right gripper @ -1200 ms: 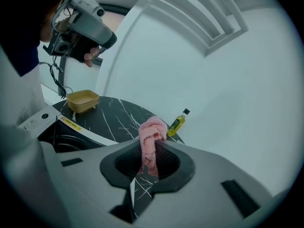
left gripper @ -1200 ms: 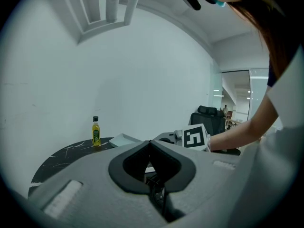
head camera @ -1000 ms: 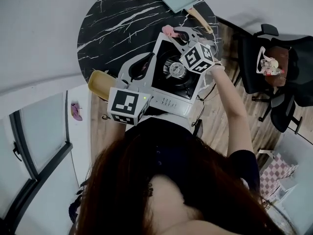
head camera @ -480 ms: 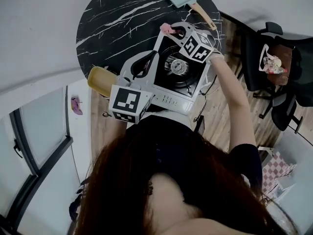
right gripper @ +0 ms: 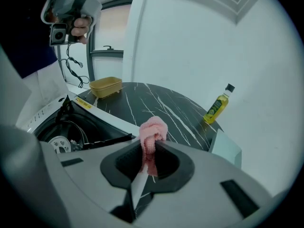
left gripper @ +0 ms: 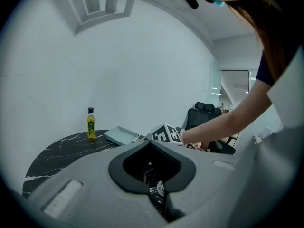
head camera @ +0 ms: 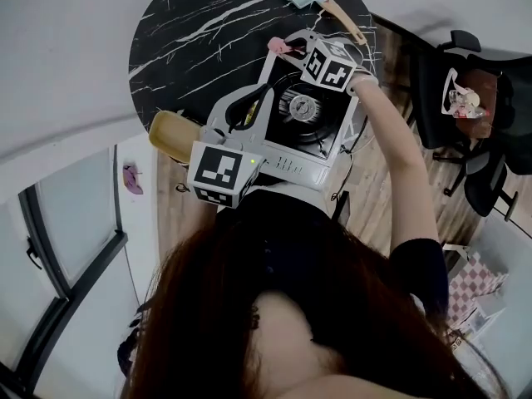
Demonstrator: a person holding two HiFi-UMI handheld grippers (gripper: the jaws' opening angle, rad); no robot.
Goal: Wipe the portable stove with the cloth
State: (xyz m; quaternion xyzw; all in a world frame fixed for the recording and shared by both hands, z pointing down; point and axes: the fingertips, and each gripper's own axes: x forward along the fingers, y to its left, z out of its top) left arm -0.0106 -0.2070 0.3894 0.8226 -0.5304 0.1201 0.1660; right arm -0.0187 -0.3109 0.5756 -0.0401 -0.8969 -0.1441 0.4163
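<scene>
Pink cloth (right gripper: 153,129) is pinched tight between the jaws of the right gripper (right gripper: 150,146). It bunches up above their tips at the far left corner of the stove (head camera: 309,135). That stove sits at the near edge of the round black marble table (head camera: 191,32). The left gripper (left gripper: 151,144) has its jaws together with nothing between them, over the stove's left edge. A yellow dish (head camera: 169,135) lies at the table's near left edge. An oil bottle (right gripper: 217,104) and a pale tray (left gripper: 121,135) stand at the far edge.
</scene>
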